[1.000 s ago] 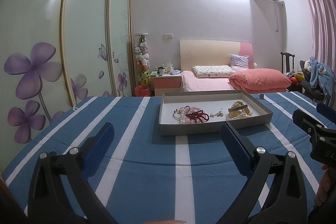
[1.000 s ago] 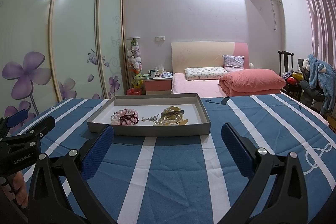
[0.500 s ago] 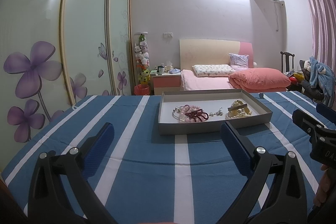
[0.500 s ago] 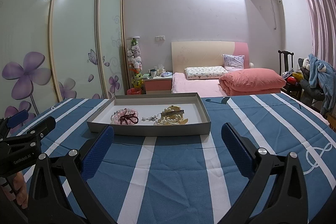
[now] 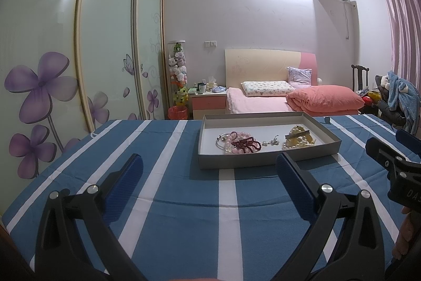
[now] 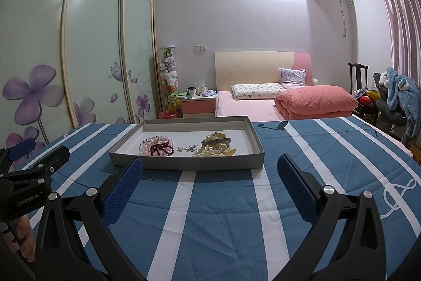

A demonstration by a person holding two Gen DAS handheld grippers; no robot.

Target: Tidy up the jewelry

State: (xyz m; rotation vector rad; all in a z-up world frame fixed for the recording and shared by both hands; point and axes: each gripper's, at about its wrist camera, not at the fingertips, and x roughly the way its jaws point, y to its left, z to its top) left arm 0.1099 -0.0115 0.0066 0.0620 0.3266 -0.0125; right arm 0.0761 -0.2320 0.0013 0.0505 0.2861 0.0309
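The jewelry lies in a shallow grey tray [image 5: 268,159] on my table, which wears a blue cloth with white stripes [image 5: 184,202]; since a second ago nothing in it has shifted, and the view from my left tongs has only slid a touch, the tray sitting slightly lower and further left. Pink bead bracelets [image 5: 235,136] with a dark red bead string [image 5: 247,144] lie toward the tray's left; a small silver piece [image 5: 272,142] sits in the middle; a heap of pearls and yellow pieces [image 5: 296,141] lies to the right, a flat bar on top slanting up to the right. The tray's long axis runs left to right across me. My left tongs [image 5: 209,166] hover spread wide and empty, short of the tray; my right tongs [image 6: 210,169] hover likewise spread and empty, the left pad [image 6: 123,188] just before the tray's near wall [image 6: 189,162].
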